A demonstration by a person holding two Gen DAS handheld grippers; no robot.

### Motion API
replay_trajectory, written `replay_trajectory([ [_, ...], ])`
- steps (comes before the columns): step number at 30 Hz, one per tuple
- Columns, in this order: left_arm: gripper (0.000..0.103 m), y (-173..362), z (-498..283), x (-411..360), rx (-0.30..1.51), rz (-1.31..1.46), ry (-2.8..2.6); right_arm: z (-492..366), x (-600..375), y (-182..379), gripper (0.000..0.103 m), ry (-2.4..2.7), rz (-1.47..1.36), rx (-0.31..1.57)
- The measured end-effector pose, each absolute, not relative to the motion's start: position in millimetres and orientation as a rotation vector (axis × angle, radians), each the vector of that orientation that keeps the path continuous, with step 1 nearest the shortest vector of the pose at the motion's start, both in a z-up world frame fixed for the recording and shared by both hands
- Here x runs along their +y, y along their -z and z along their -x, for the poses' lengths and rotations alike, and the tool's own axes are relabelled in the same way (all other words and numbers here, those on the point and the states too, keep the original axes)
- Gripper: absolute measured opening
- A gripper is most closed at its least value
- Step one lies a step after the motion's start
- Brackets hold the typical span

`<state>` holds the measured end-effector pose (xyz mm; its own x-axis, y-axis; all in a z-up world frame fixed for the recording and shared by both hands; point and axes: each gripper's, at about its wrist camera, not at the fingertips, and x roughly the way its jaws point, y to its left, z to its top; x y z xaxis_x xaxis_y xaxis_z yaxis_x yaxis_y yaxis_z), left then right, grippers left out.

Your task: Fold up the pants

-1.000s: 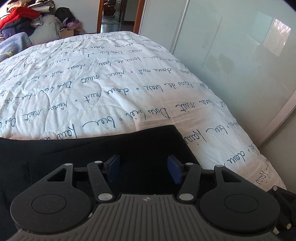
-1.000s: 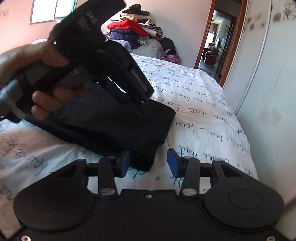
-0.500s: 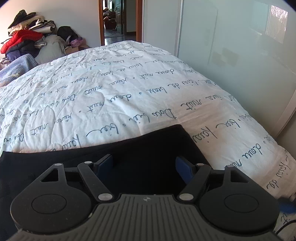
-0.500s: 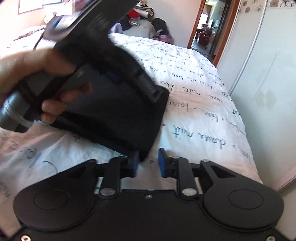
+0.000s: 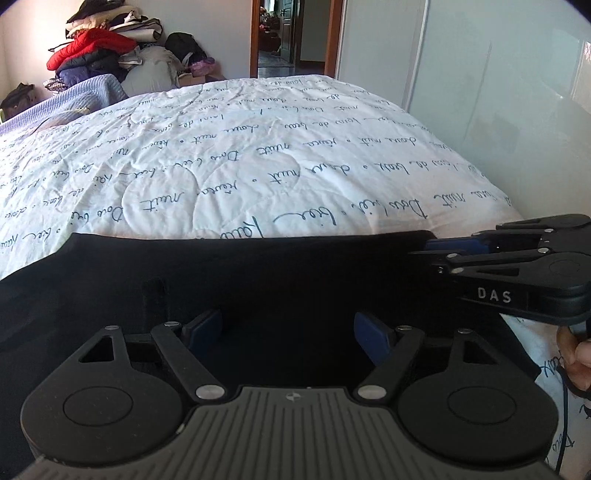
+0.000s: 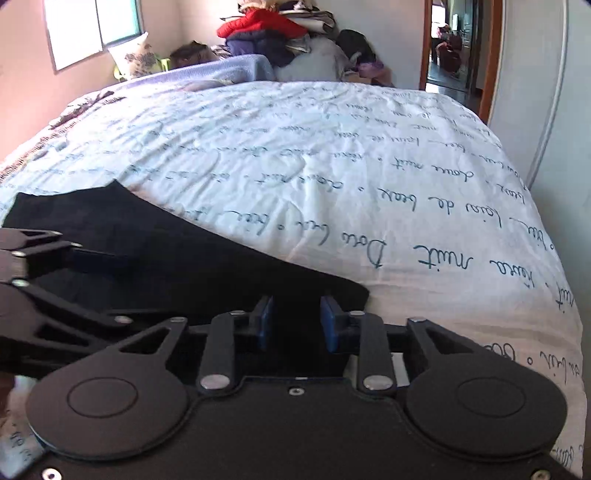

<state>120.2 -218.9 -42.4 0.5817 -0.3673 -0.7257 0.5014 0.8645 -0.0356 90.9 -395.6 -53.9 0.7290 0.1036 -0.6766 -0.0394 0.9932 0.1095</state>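
Ahead of me, listed:

- Bed with white quilt (image 5: 258, 147), printed all over in dark cursive script.
- Lilac knitted blanket (image 6: 229, 70) at the far end of the bed.
- Heap of clothes (image 5: 99, 48) against the far wall, a red jacket (image 6: 258, 22) on top.
- Floral cushion (image 6: 135, 55) under the window (image 6: 92, 26).
- Open wooden-framed doorway (image 5: 291, 37).
- Frosted wardrobe door (image 5: 498, 92) beside the bed.
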Motion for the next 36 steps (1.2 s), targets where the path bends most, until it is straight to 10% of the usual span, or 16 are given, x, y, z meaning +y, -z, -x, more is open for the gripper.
replay_trajectory([
  [29, 0.083, 43.9, -78.1, -118.8, 0.784, -0.131, 0.566, -13.4, -314.0, 37.7, 0.051, 0.075, 0.189, 0.805],
  [36, 0.084, 23.0, -84.9, -56.5, 0.766, -0.055, 0.477, 14.5, -258.5, -25.1, 0.077, 0.22, 0.448, 0.506],
])
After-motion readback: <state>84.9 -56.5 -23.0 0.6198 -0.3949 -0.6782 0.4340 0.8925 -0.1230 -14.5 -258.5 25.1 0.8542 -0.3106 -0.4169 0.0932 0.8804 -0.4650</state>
